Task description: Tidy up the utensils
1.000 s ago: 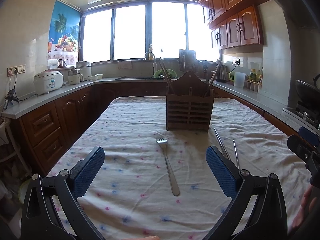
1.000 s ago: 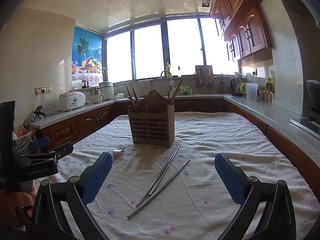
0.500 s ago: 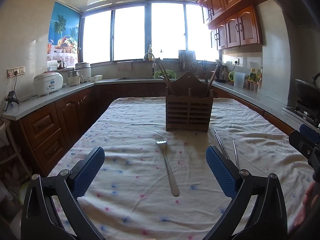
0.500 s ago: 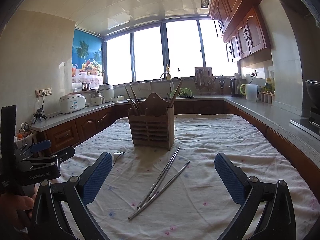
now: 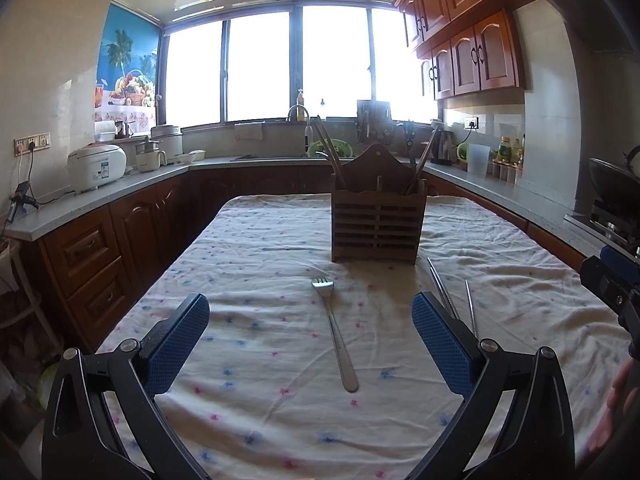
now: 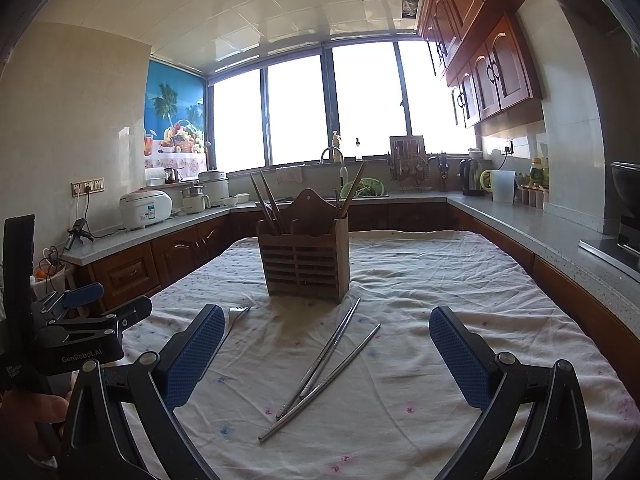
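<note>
Two handheld grippers hover above a cloth-covered kitchen table (image 5: 256, 248), both with fingers spread wide and holding nothing. In the left wrist view, a metal fork (image 5: 335, 332) lies on the cloth between the left gripper (image 5: 310, 324)'s blue-padded fingers (image 5: 180, 344), tines pointing to the far end, handle toward the camera. Beyond it, at mid-table, stands a slatted wooden utensil holder (image 5: 378, 226) with wooden chopsticks (image 5: 328, 148) leaning out of its compartments. In the right wrist view, loose metal chopsticks (image 6: 324, 364) lie slantwise on the cloth, just in front of the holder's near right corner and between the right gripper (image 6: 326, 344)'s fingers; the fork's tines show to their left. A person's hand (image 6: 32, 412) grips the left tool's handle at the near left edge.
</note>
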`<act>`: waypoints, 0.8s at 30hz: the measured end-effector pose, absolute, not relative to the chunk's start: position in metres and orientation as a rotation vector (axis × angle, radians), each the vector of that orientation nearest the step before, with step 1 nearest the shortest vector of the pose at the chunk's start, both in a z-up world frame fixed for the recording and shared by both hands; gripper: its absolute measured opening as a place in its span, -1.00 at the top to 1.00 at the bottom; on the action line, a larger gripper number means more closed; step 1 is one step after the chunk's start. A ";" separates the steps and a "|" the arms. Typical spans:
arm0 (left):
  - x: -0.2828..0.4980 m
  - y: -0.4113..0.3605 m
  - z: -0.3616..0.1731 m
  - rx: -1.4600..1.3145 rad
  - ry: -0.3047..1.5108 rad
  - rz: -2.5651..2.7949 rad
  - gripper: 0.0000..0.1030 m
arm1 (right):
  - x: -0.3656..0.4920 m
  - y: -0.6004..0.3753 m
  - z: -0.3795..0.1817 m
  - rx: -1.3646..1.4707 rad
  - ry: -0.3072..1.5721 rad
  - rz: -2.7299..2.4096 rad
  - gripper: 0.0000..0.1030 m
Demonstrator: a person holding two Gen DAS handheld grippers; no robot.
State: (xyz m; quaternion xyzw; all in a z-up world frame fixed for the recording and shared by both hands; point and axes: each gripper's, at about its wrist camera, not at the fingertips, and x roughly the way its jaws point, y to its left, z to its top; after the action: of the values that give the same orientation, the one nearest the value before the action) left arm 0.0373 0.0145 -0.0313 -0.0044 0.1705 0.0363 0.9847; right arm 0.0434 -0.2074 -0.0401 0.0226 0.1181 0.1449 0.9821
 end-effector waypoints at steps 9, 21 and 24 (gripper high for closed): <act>0.038 0.014 -0.032 -0.005 0.342 0.069 -1.00 | 0.042 -0.207 -0.035 0.044 0.231 0.293 -1.00; 0.038 0.013 -0.031 -0.006 0.341 0.068 -1.00 | 0.042 -0.207 -0.035 0.045 0.231 0.294 -1.00; 0.038 0.013 -0.031 -0.006 0.341 0.066 -1.00 | 0.042 -0.207 -0.034 0.044 0.231 0.293 -1.00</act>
State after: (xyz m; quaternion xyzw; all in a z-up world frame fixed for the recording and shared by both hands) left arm 0.0380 0.0134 -0.0311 -0.0031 0.1697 0.0330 0.9849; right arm 0.0422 -0.2069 -0.0345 0.0218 0.1146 0.1457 0.9824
